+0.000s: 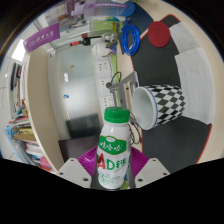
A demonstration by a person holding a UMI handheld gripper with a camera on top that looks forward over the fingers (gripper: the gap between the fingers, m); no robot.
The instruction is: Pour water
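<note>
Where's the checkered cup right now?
In the gripper view, the checkered cup lies tipped on the dark table, beyond and right of the bottle held in the tool.

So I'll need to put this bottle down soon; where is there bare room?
Bare white surface lies beside the AD bottle held between the fingers, bordered by stacked books. It's crowded ahead: the checkered cup lies tipped against a dark panel.

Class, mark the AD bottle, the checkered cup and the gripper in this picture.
AD bottle [116,150]: gripper view, on its green-and-white label.
Checkered cup [165,101]: gripper view, on its black-and-white patterned side; it lies tipped.
Gripper [115,172]: gripper view, midway between its fingertips, which clamp the bottle.
</note>
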